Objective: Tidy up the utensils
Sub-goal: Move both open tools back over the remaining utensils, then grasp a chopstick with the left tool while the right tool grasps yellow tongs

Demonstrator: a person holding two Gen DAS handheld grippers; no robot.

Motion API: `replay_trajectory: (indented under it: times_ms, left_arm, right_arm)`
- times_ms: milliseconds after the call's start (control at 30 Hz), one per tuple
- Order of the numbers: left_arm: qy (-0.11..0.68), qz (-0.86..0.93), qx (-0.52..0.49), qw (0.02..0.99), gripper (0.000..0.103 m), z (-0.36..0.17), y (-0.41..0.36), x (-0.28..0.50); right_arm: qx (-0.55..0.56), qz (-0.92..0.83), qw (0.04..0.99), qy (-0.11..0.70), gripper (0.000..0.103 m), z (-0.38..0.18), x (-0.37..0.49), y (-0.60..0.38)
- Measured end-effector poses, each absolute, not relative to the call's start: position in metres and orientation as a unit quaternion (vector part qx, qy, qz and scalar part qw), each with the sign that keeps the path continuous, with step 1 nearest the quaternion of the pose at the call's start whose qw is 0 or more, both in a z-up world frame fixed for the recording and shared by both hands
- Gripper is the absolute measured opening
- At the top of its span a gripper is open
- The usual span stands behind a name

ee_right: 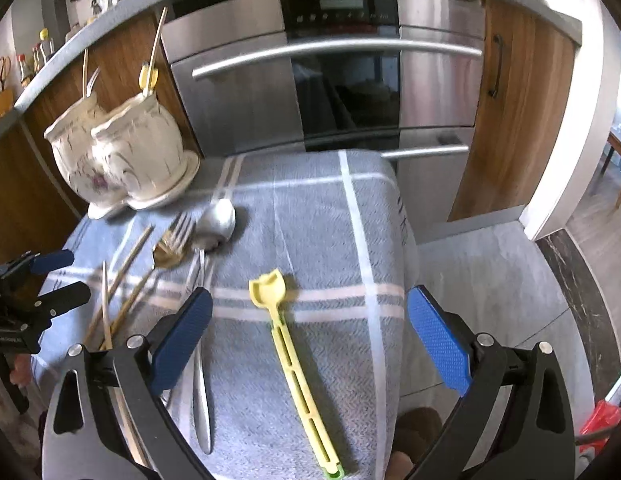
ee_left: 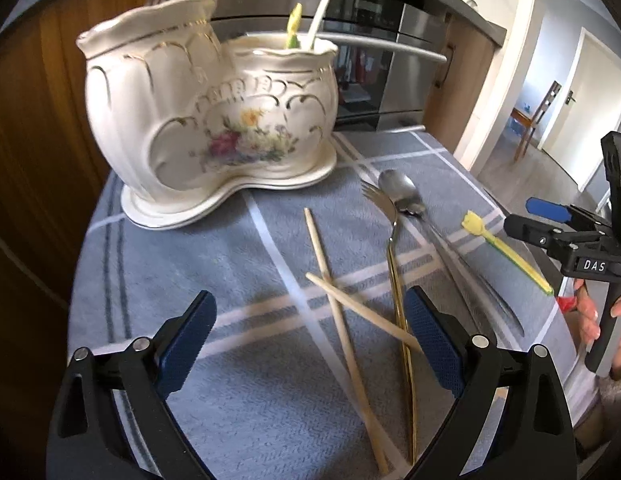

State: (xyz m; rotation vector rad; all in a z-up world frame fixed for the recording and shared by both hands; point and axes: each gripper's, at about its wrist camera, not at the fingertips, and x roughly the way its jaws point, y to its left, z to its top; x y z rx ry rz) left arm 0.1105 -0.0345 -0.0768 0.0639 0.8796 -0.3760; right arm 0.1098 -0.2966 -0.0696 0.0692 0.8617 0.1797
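A small table is covered by a blue-grey cloth (ee_left: 238, 248) with white stripes; a wooden cabinet front (ee_left: 34, 120) is seen at far left. On the cloth's back left corner a two-pot ceramic utensil holder (ee_left: 198, 120) with floral print is set on its base, light handles sticking up from both pots. Two wooden chopsticks (ee_left: 342, 312) are laid crossed on the cloth, just beside a gold-handled fork (ee_left: 394, 248), then a steel spoon (ee_left: 402, 192), then a yellow plastic scoop (ee_right: 286, 340) nearer the right edge. A stainless oven (ee_right: 338, 80) is seen behind the table, tiled floor (ee_right: 490, 280) and an open doorway to the right. The left gripper (ee_left: 310, 344) is held spread wide over the chopsticks, nothing pinched. The right gripper (ee_right: 310, 340) is spread wide around the scoop, untouched.
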Motion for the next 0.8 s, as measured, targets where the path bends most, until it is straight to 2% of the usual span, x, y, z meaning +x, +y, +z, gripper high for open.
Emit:
replay_trajectory:
  times_ms: [100,333,400,600,733,800]
  left_arm:
    - [0.428,-0.191,0.024,0.883,0.090,-0.079,-0.037,0.112]
    - [0.450,-0.208,0.011,0.868,0.053,-0.088,-0.043,0.117]
    - [0.452,-0.209,0.008,0.867,0.049,-0.089,-0.044,0.118]
    - [0.449,-0.210,-0.002,0.869,0.032,-0.089,-0.045,0.122]
    - [0.446,-0.206,-0.003,0.871,0.030,-0.089,-0.045,0.124]
    - [0.444,-0.207,-0.007,0.872,0.029,-0.087,-0.044,0.125]
  right_arm:
    - [0.033,0.098,0.897,0.429,0.089,-0.074,0.111,-0.293]
    - [0.008,0.106,0.886,0.451,0.062,-0.083,0.111,-0.284]
    - [0.011,0.109,0.883,0.456,0.055,-0.083,0.111,-0.285]
    - [0.001,0.115,0.882,0.457,0.046,-0.083,0.110,-0.281]
    - [-0.022,0.115,0.881,0.457,0.040,-0.083,0.108,-0.276]
    - [-0.041,0.116,0.880,0.459,0.034,-0.083,0.106,-0.273]
